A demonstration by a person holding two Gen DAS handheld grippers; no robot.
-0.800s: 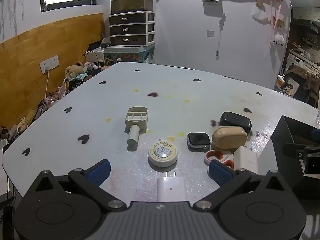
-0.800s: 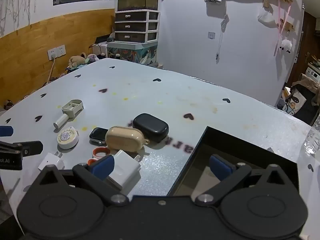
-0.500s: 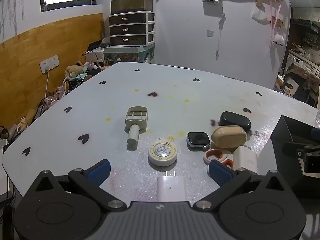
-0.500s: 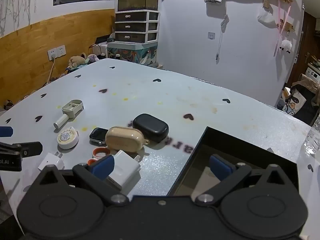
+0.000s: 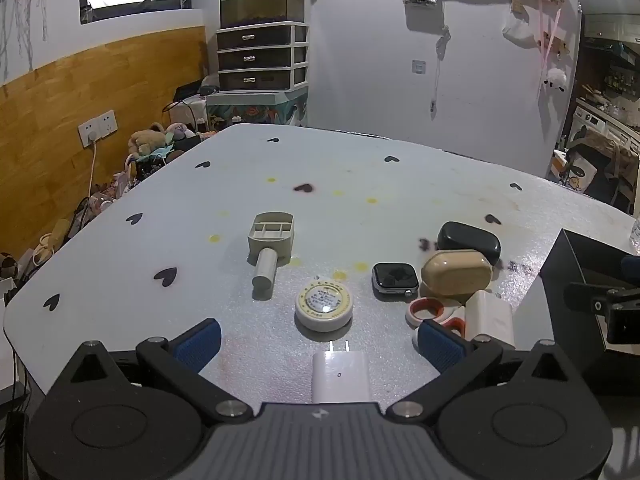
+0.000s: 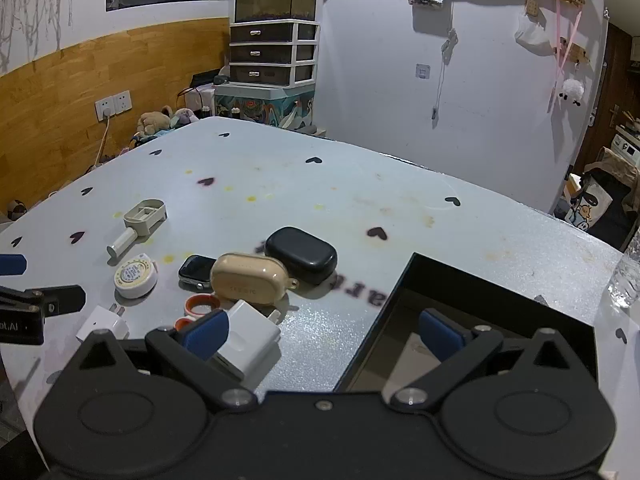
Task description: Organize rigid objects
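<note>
Small objects lie on the white table (image 5: 360, 184): a beige scoop-like holder (image 5: 269, 242), a round white tape measure (image 5: 324, 307), a black smartwatch (image 5: 394, 276), a tan case (image 5: 456, 272), a black case (image 5: 468, 240), an orange-and-white ring (image 5: 424, 312), a white block charger (image 5: 490, 316) and a white plug adapter (image 5: 340, 376). My left gripper (image 5: 318, 342) is open, with the plug adapter between its fingers. My right gripper (image 6: 324, 332) is open and empty, spanning the near corner of the black box (image 6: 496, 292); its left finger is beside the block charger (image 6: 250, 338).
The black box also shows at the right edge in the left wrist view (image 5: 568, 264). A clear bottle (image 6: 628, 276) stands at the table's right edge. A drawer unit (image 5: 262, 60) and soft toys (image 5: 150, 142) are beyond the far-left table edge.
</note>
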